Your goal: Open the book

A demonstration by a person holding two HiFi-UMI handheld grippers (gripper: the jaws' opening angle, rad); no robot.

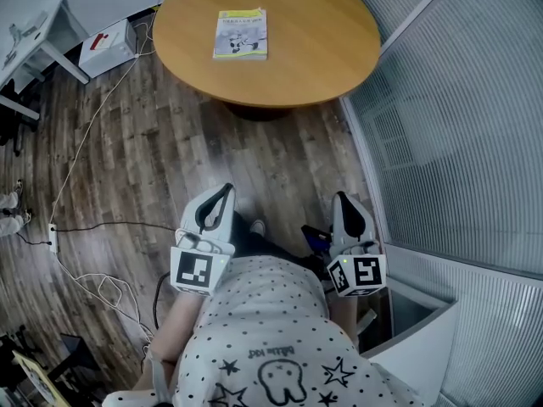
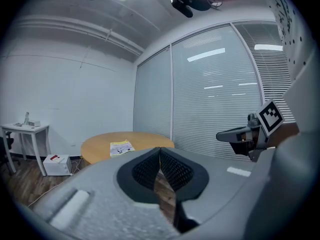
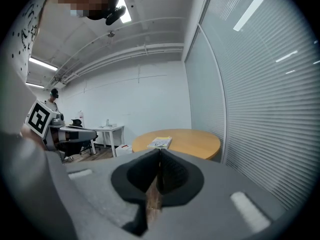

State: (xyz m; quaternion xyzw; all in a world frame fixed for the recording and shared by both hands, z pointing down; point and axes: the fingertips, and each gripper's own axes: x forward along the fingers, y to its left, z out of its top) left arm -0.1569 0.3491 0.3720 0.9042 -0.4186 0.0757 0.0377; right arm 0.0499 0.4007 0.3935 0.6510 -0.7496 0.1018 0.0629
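A closed book (image 1: 241, 34) with a yellow and white cover lies flat on a round wooden table (image 1: 314, 49), well ahead of me. It also shows small and far off in the left gripper view, book (image 2: 121, 147), and in the right gripper view, book (image 3: 161, 142). My left gripper (image 1: 224, 191) is held close to my body over the floor, jaws shut with nothing between them. My right gripper (image 1: 341, 198) hangs beside it, also shut and empty. Both point toward the table.
A glass wall with blinds (image 1: 458, 125) curves along the right. A white box (image 1: 108, 47) and cables (image 1: 81, 159) lie on the wood floor at left. A white side table (image 3: 109, 130) and a seated person (image 3: 52, 95) are at the back.
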